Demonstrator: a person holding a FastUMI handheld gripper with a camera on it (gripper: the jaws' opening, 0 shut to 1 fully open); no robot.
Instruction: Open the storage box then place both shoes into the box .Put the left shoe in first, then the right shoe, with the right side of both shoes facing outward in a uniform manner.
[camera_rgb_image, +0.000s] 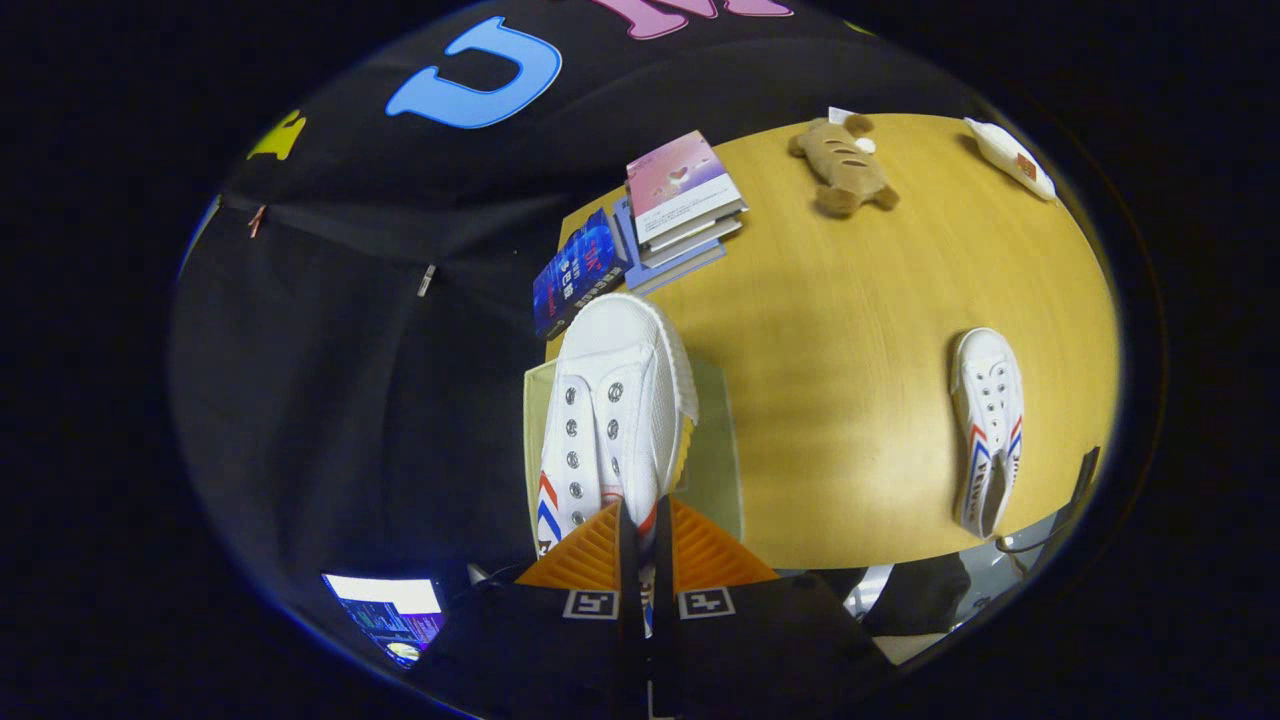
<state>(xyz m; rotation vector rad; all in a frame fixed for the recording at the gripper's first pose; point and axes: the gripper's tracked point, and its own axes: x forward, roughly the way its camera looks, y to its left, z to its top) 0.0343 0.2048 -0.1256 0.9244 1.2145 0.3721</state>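
The jaws (640, 530) are clamped on the heel of a white shoe (615, 400), its toe pointing straight ahead over the storage box (715, 470)

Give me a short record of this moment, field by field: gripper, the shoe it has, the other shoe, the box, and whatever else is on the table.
gripper: gripper shut on the held shoe's heel end
held shoe: white shoe, toe pointing away from the fingers, above the storage box
other shoe: second white shoe lying on the table, apart, off to the right
storage box: pale green box under the held shoe
other items: stack of books, plush toy, white packet
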